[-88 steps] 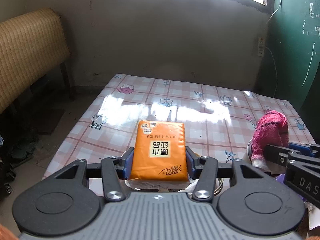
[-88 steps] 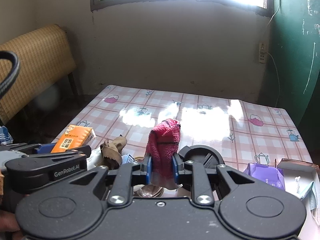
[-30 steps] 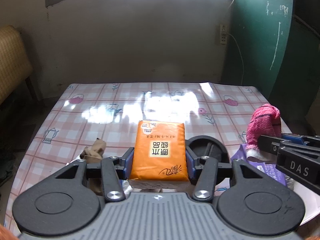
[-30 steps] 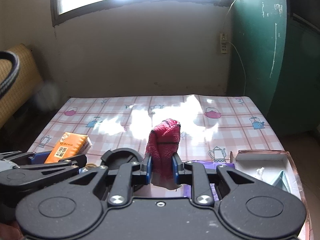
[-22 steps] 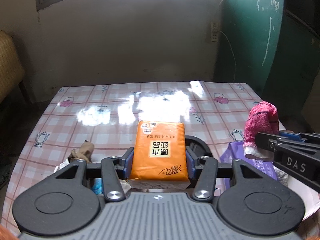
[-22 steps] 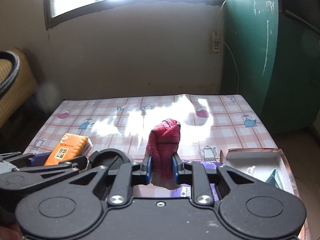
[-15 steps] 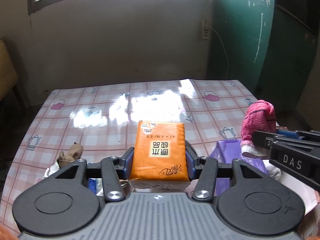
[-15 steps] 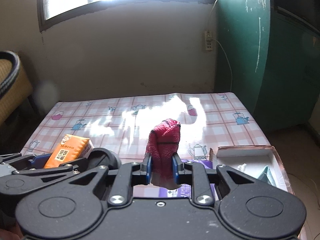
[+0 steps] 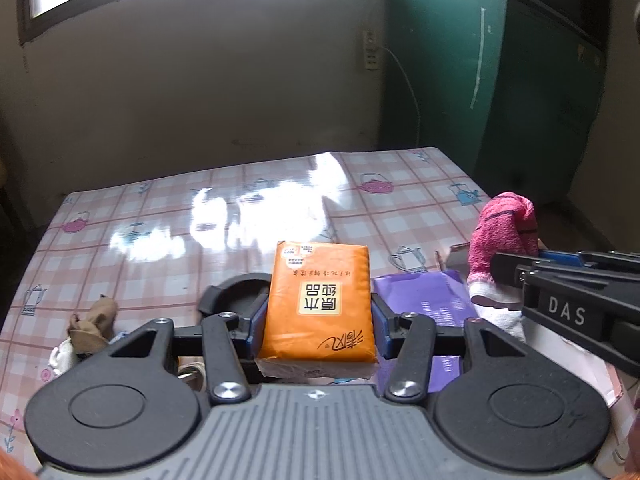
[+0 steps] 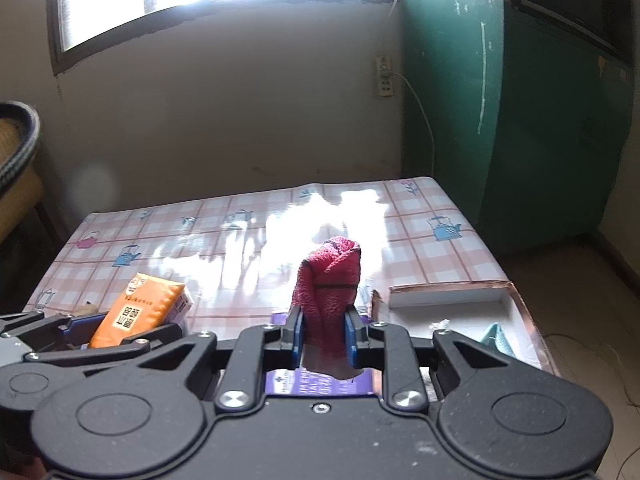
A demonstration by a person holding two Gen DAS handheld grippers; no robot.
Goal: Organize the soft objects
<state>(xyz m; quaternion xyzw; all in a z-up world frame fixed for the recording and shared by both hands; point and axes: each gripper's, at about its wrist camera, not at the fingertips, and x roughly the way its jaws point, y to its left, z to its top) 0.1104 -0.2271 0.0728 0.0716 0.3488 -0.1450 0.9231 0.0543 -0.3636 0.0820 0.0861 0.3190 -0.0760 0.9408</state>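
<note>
Left gripper (image 9: 318, 322) was clamped on the orange tissue pack (image 9: 318, 300), long axis pointing away along the fingers, held above the table (image 9: 168, 216). Right gripper (image 10: 322, 338) was pinched nearly shut on the pink rolled towel (image 10: 328, 300), which stood upright. The open box (image 10: 452, 306) lay near-right, just beside the right gripper, so that hand looked nearer. A purple pack (image 9: 424, 294) sat between the grippers, below them.

The left gripper (image 9: 318, 322) has a grey ribbed body, black linkage arms with silver screws, two round black discs and blue pads. The right gripper (image 10: 323, 334) is all black with the same screws and blue pads; its side reads "DAS".
</note>
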